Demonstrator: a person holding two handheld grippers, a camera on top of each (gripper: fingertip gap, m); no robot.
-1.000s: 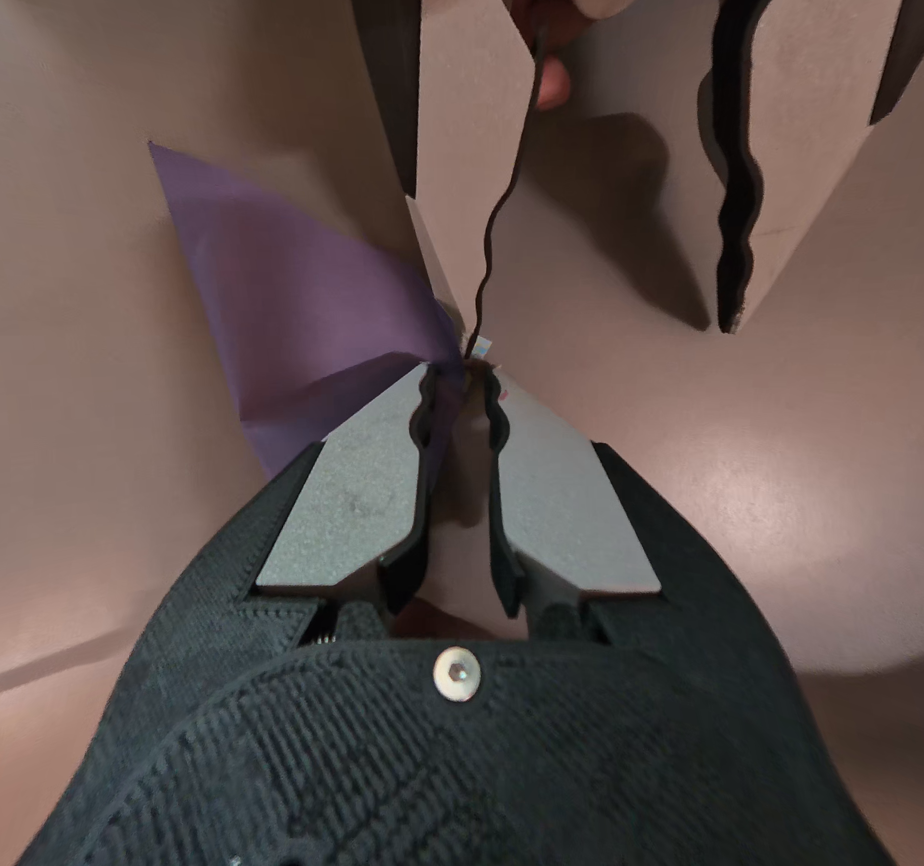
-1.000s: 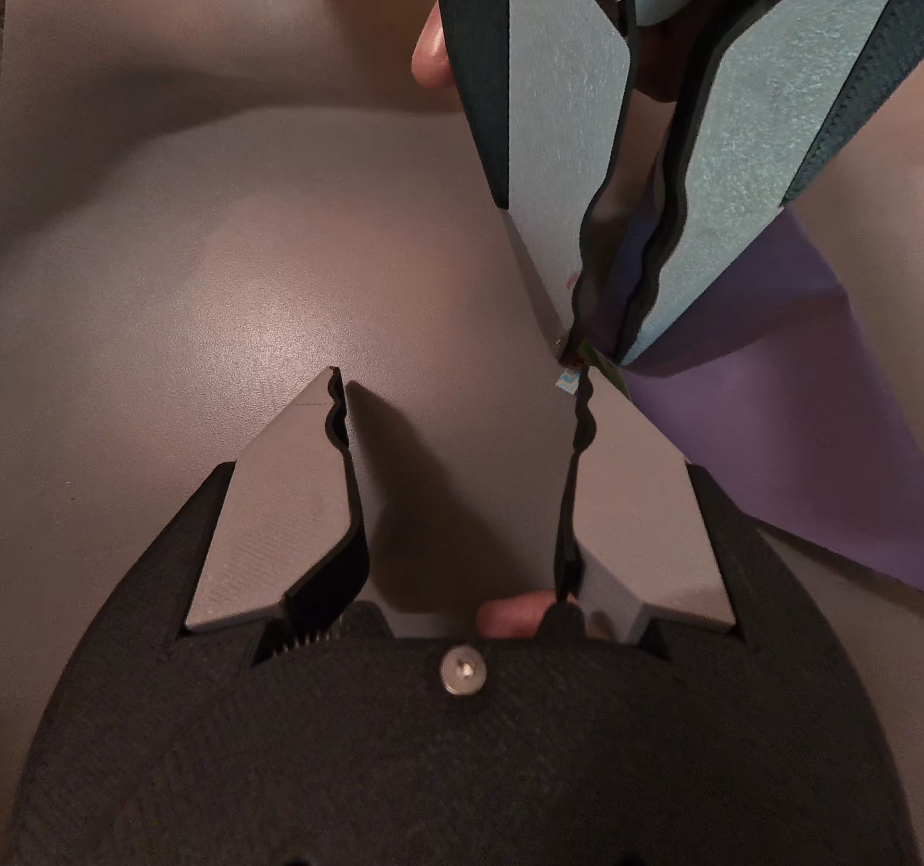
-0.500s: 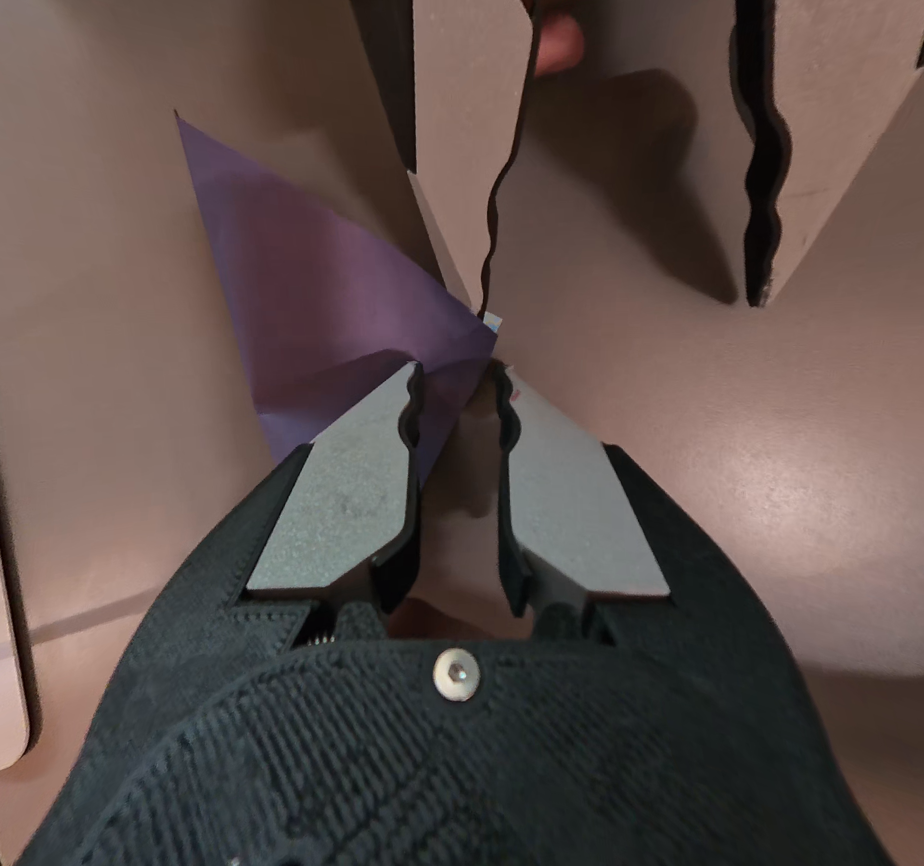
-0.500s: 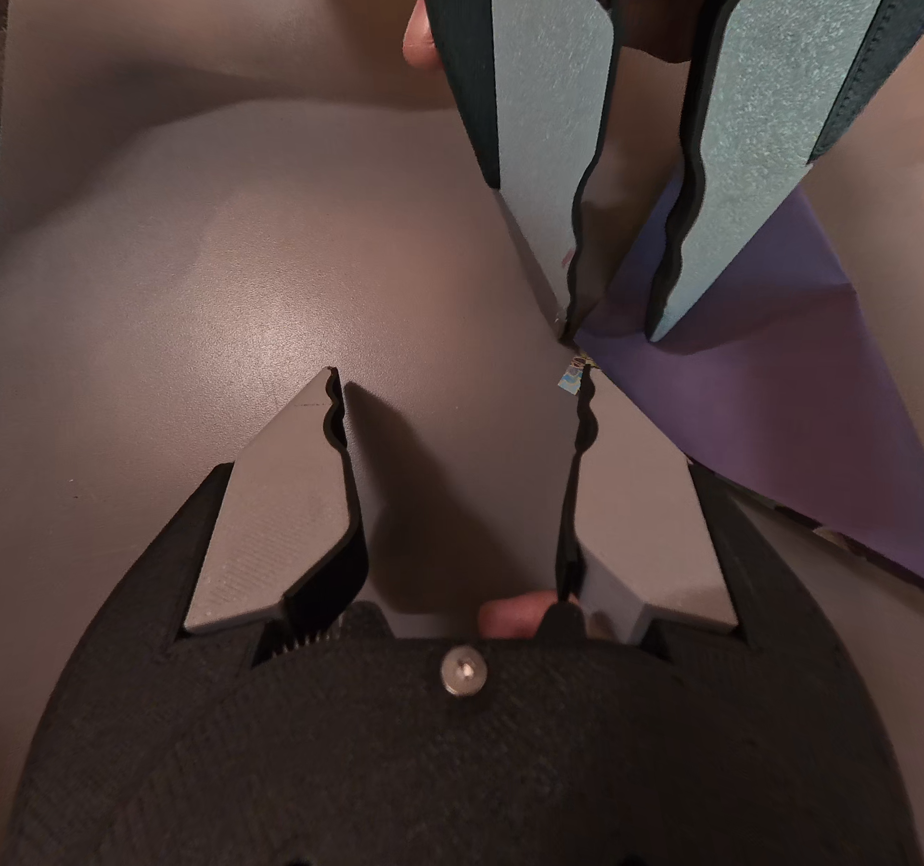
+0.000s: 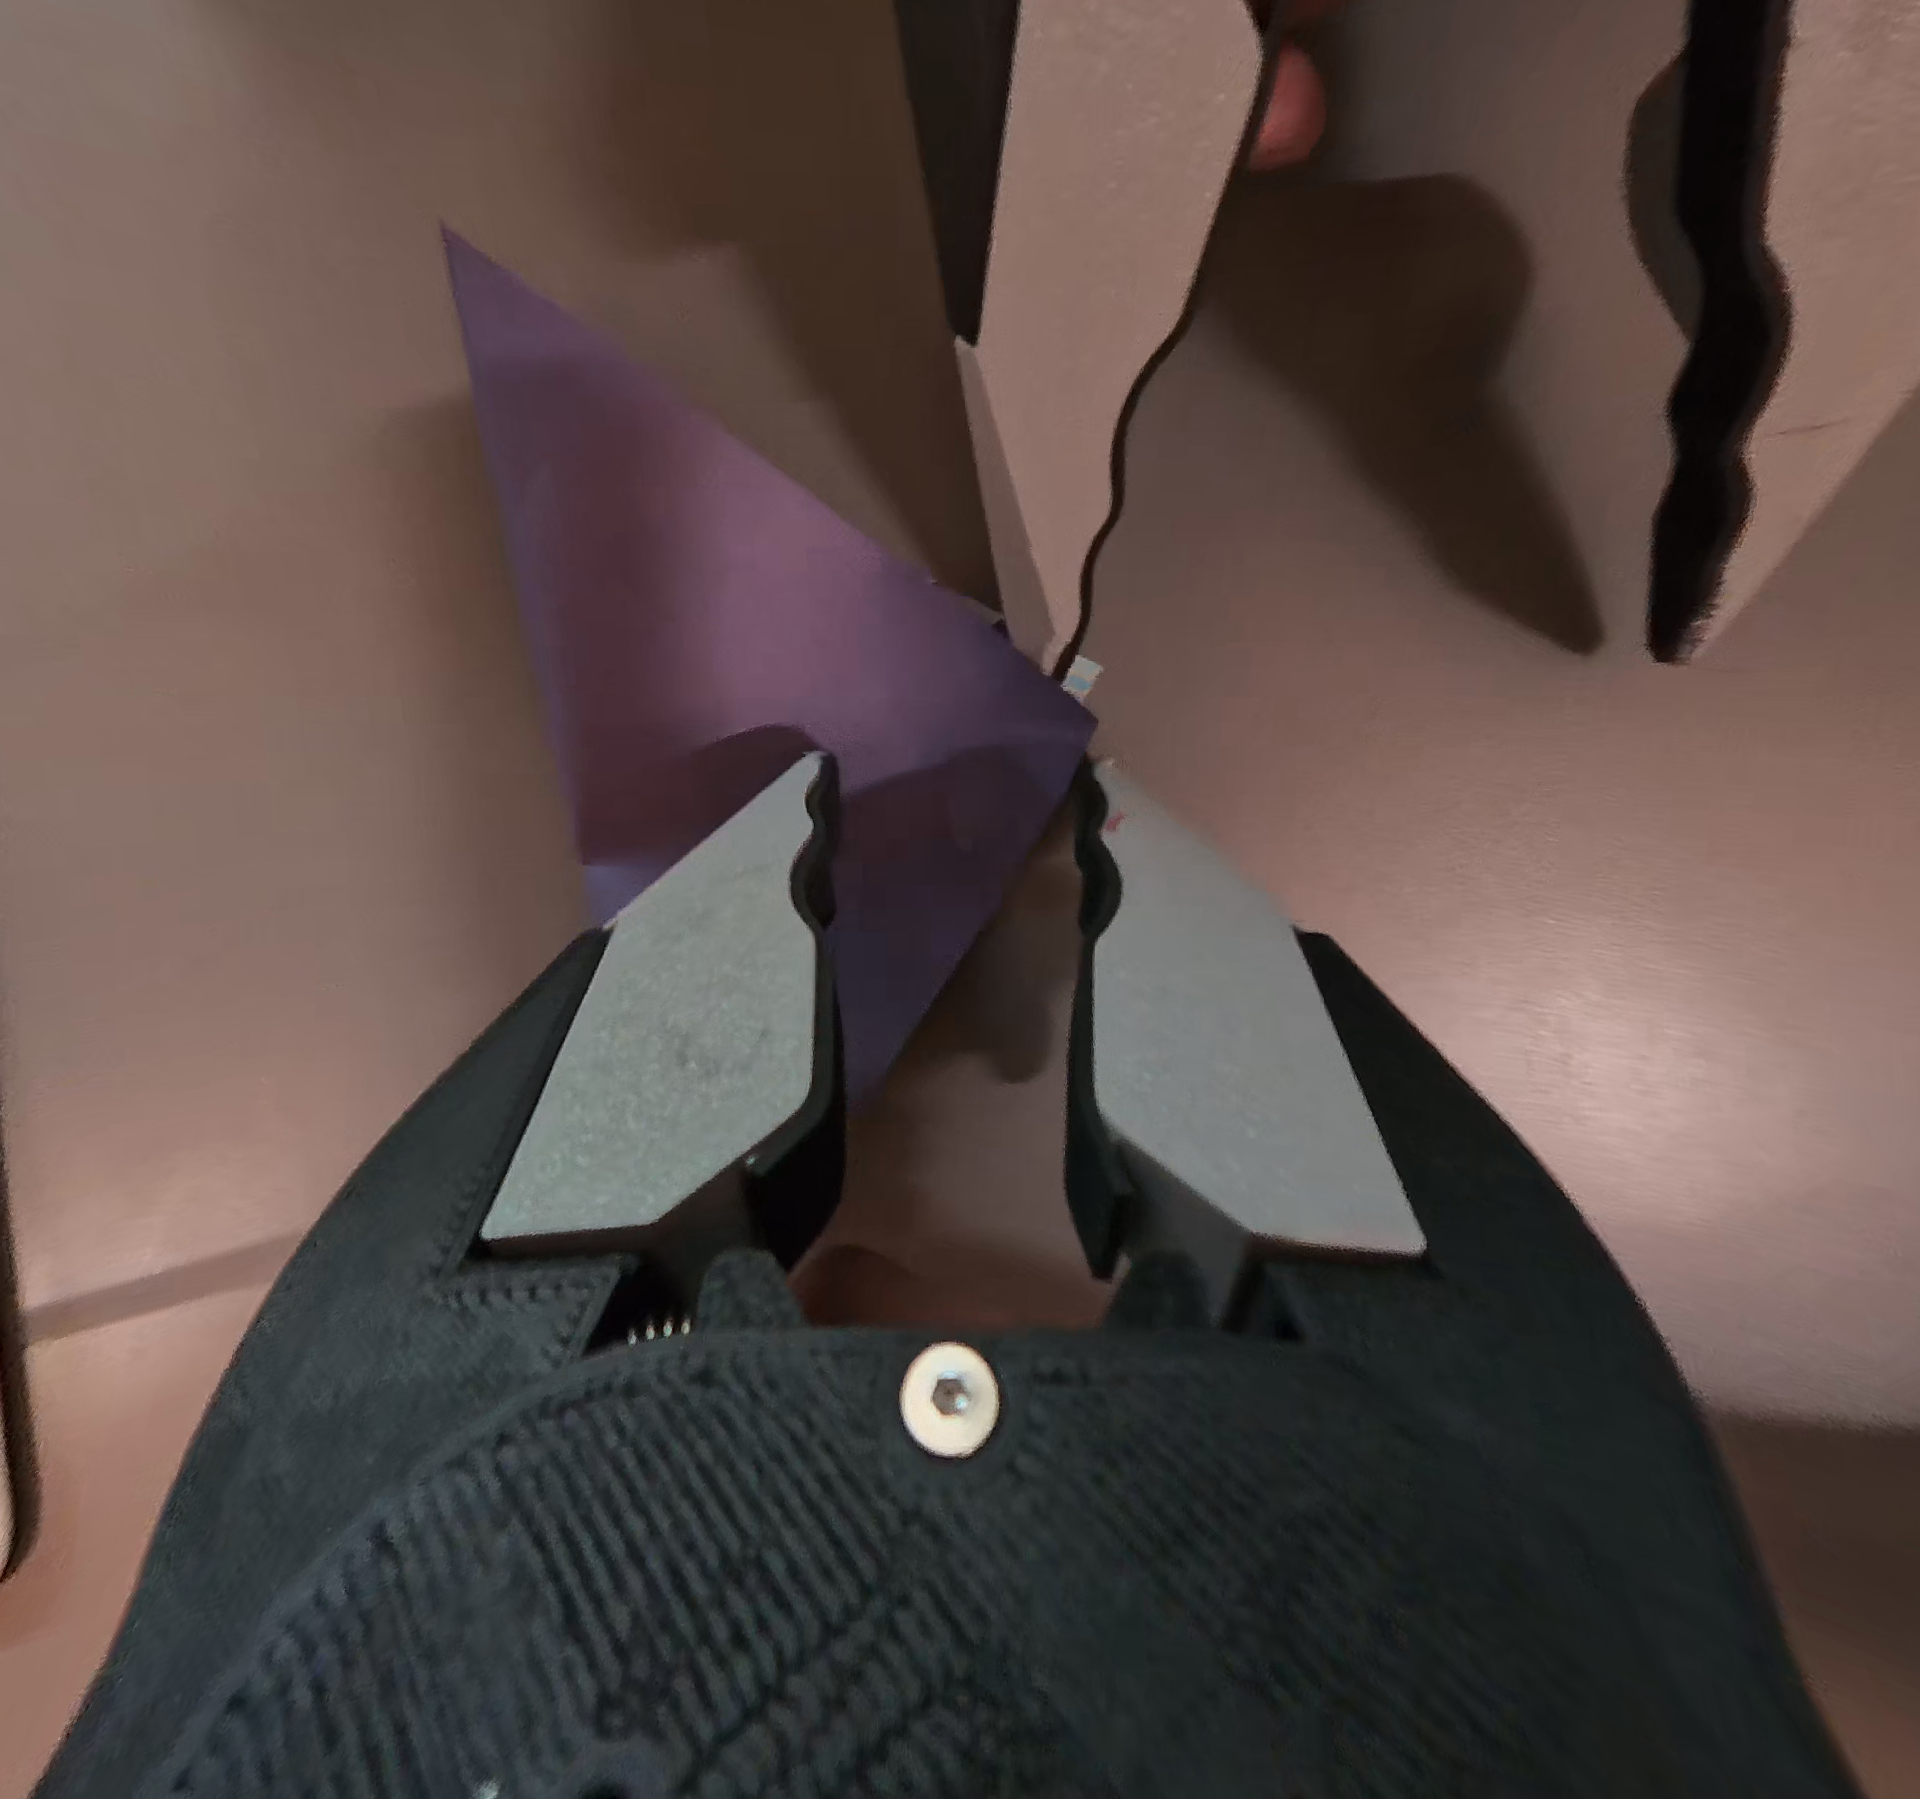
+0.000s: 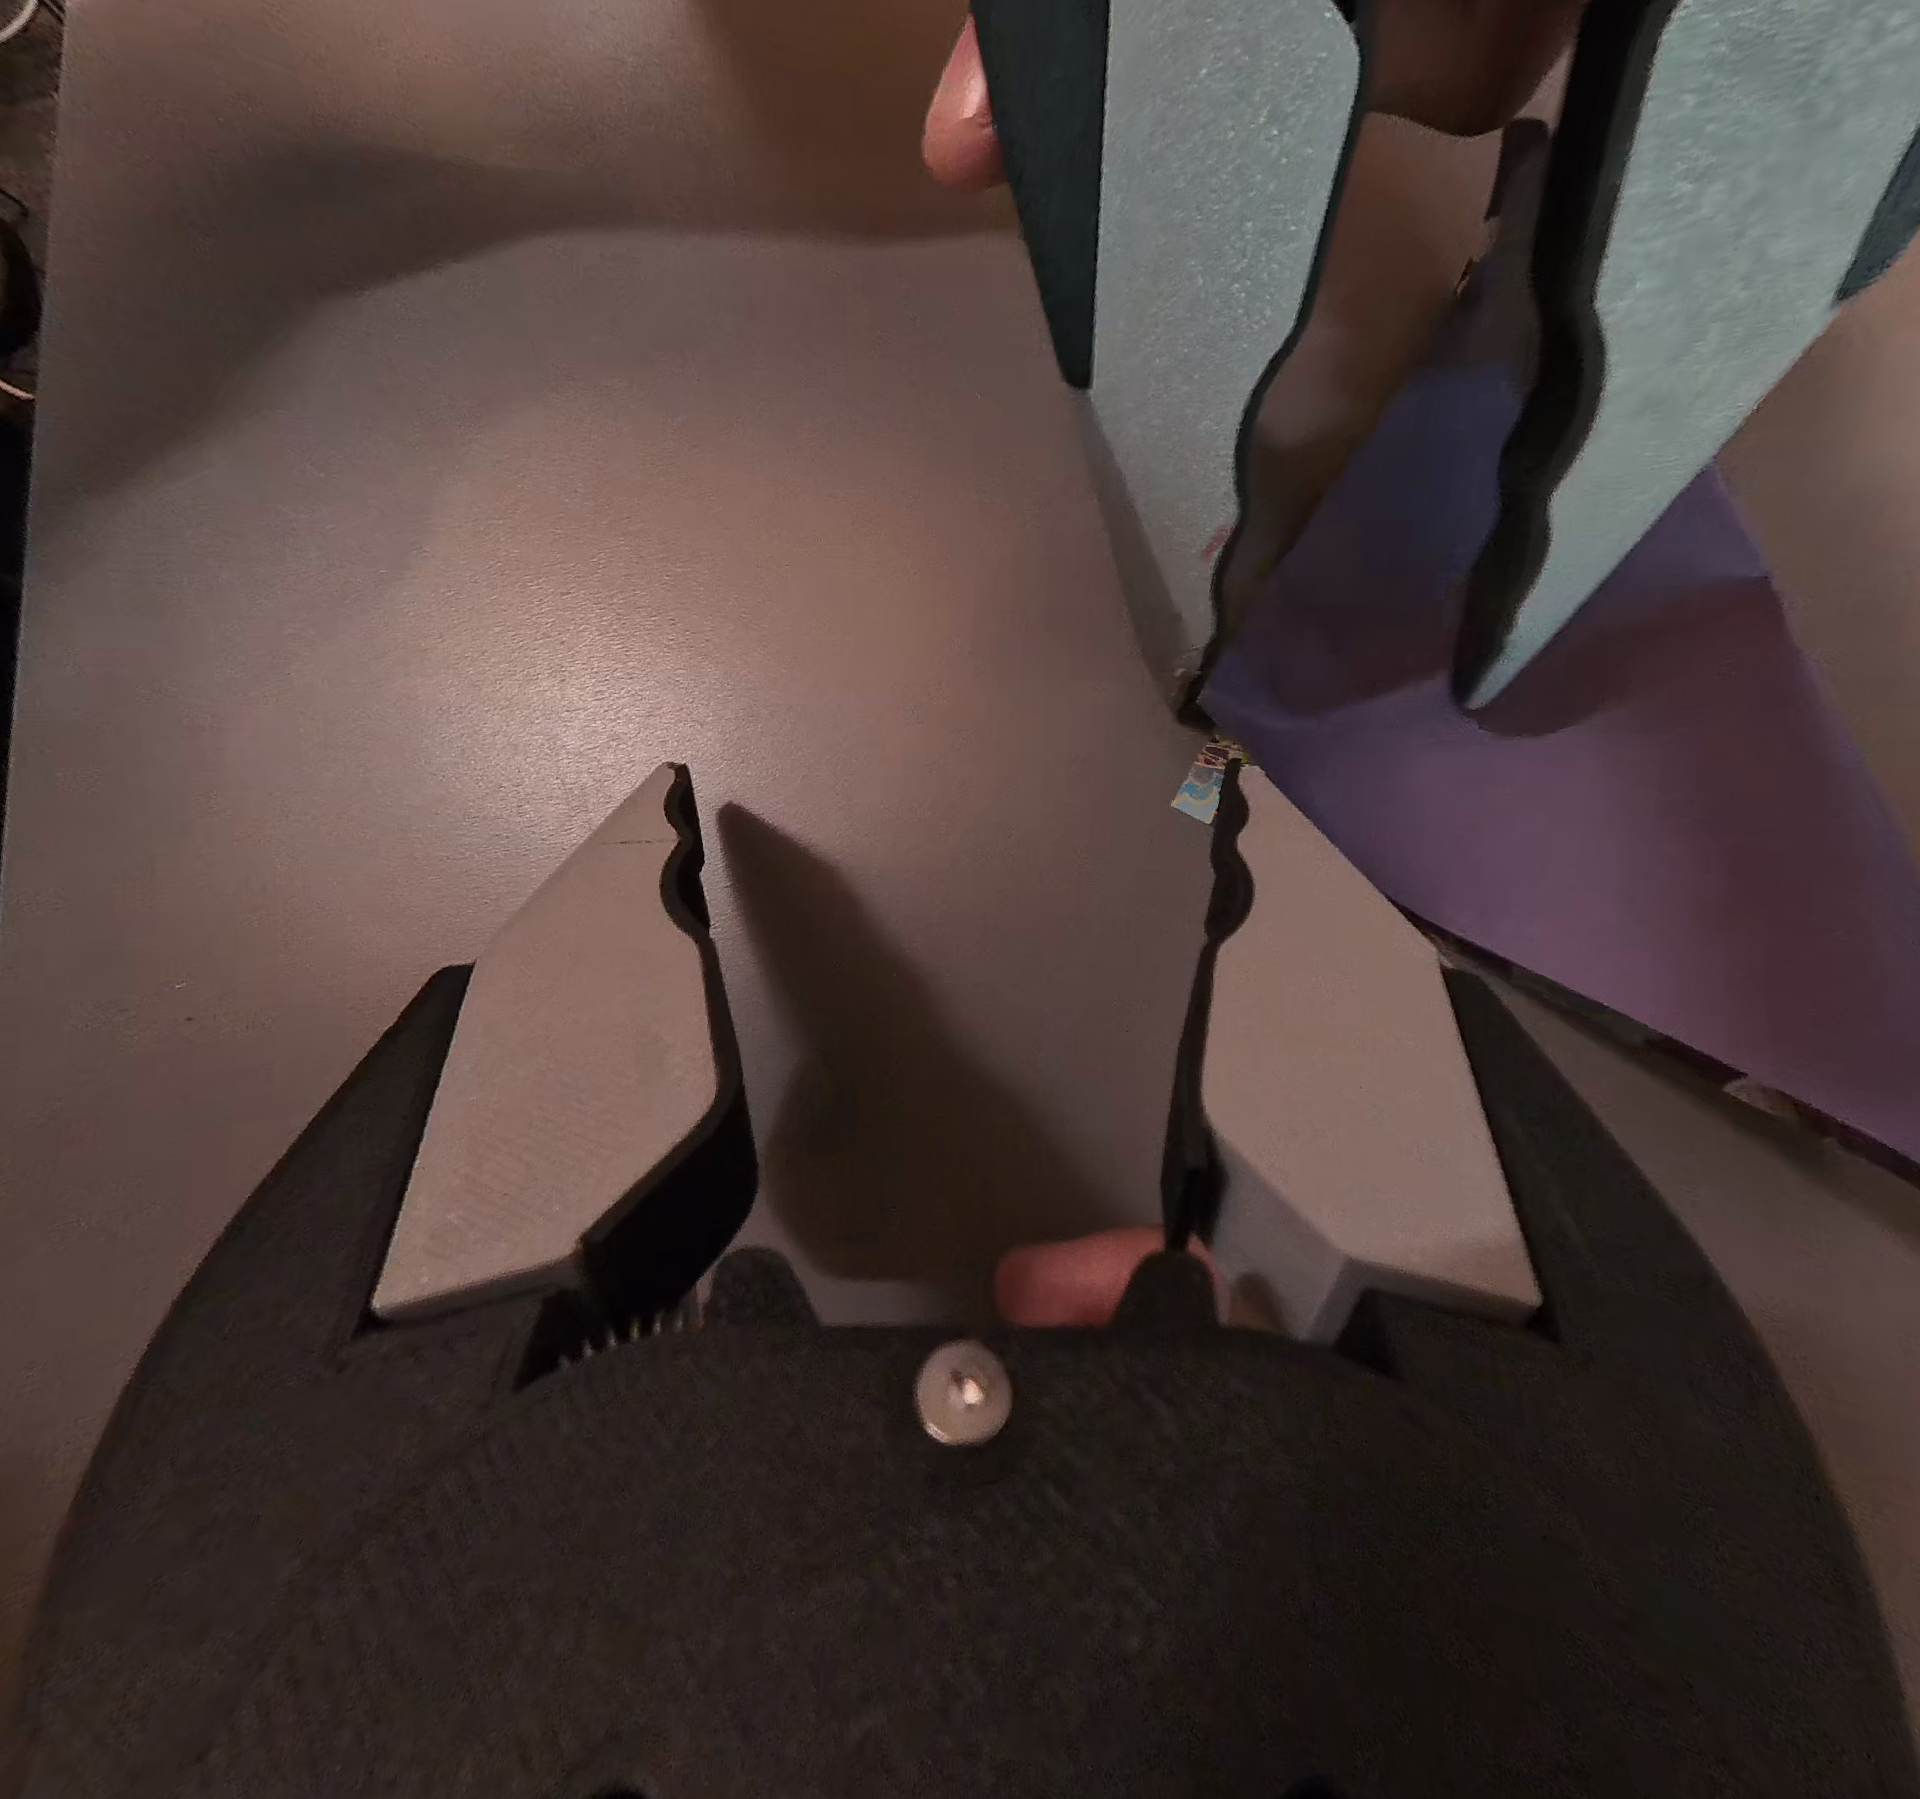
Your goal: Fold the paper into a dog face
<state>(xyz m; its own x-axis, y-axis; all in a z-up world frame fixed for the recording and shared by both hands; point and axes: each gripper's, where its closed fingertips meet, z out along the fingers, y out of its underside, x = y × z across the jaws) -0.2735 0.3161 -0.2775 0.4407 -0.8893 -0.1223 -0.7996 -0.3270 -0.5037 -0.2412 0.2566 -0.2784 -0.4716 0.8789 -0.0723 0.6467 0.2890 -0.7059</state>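
The purple paper (image 5: 707,606) is folded into a triangle and lies on the grey table, also in the right wrist view (image 6: 1662,814). My left gripper (image 5: 956,773) is open, its fingers straddling the paper's near corner just above it. It shows at the top right of the right wrist view (image 6: 1335,700). My right gripper (image 6: 954,767) is open and empty over bare table. Its right fingertip (image 6: 1231,783) sits close to the paper's corner point. It also shows at the top of the left wrist view (image 5: 1366,653).
The table's left edge (image 6: 42,502) runs down the right wrist view, with dark floor and cables beyond it. A dark upright object (image 5: 12,1334) stands at the left border of the left wrist view. Bare table (image 6: 520,502) lies left of the grippers.
My left gripper was shut on the paper's corner; it has opened and let go, and the paper has settled flat. The right gripper has stayed open and hardly moved.
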